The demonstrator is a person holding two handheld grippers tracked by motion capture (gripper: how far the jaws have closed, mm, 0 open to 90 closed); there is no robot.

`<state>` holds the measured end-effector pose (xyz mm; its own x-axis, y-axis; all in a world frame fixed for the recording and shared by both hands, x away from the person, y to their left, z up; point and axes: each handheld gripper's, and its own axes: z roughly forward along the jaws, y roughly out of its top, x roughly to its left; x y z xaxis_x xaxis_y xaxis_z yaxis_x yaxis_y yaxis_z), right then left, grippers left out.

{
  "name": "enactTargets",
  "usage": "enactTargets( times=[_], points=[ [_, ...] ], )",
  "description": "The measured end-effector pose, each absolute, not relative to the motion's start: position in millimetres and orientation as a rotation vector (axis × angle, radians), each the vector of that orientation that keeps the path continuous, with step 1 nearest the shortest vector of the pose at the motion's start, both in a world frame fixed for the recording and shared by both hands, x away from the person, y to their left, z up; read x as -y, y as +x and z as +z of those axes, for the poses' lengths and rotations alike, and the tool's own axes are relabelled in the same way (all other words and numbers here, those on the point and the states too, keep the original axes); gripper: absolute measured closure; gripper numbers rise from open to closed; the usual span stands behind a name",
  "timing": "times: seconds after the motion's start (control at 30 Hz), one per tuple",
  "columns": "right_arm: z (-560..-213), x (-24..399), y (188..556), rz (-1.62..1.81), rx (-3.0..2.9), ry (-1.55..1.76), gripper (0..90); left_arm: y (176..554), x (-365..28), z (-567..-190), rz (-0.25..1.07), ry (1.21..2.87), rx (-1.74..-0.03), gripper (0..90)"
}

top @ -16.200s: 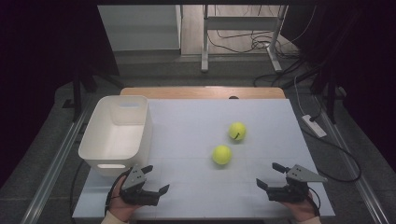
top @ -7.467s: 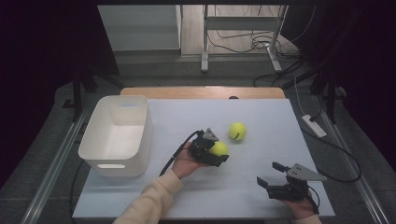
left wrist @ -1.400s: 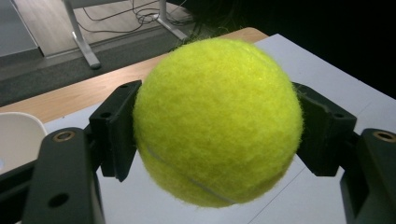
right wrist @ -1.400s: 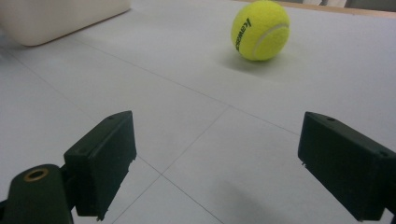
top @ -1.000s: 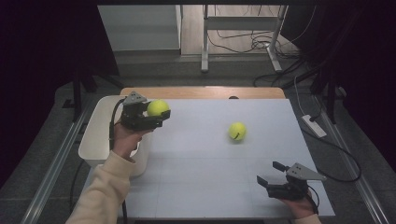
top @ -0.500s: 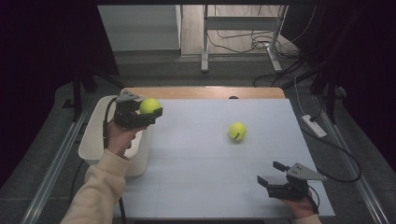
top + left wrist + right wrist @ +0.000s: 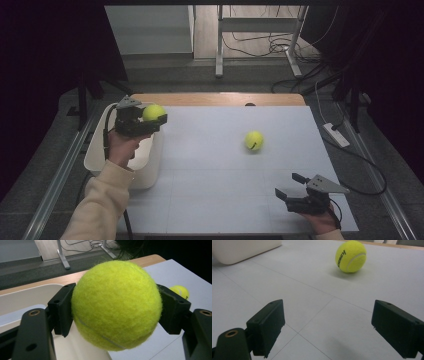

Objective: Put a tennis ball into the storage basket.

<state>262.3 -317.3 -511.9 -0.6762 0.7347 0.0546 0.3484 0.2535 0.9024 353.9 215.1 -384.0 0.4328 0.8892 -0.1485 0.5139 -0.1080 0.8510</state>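
My left gripper (image 7: 150, 118) is shut on a yellow-green tennis ball (image 7: 153, 112) and holds it in the air over the right rim of the white bin (image 7: 95, 155). In the left gripper view the held tennis ball (image 7: 116, 305) sits squeezed between both black jaws, with the bin's rim (image 7: 25, 298) below. A second tennis ball (image 7: 254, 140) lies on the white table, right of centre. My right gripper (image 7: 290, 186) rests open near the table's front right edge; the second tennis ball (image 7: 350, 256) lies ahead of it, well beyond its fingertips.
The white table top (image 7: 210, 200) spreads between the bin and the right gripper. A wooden strip (image 7: 215, 99) runs along its far edge. A power strip (image 7: 336, 135) and cables lie on the floor to the right.
The left hand has carried the tennis ball leftward, from above the table's far left corner to above the bin's right rim. The right gripper and the second ball have kept still.
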Motion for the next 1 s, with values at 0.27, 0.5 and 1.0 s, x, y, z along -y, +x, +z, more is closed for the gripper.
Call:
enactTargets(
  times=[0.27, 0.5, 1.0],
  points=[
    [-512, 317, 263, 1.401, -2.153, 0.988, 11.6, 351, -222, -381, 0.53, 1.753, -1.222, 26.5],
    [-512, 315, 264, 1.399, -2.16, 0.98, 11.6, 351, -228, -381, 0.554, 1.757, -1.24, 26.5],
    [-512, 315, 264, 1.402, -2.158, 0.984, 11.6, 355, -250, -383, 0.564, 1.738, -1.313, 26.5]
  ],
)
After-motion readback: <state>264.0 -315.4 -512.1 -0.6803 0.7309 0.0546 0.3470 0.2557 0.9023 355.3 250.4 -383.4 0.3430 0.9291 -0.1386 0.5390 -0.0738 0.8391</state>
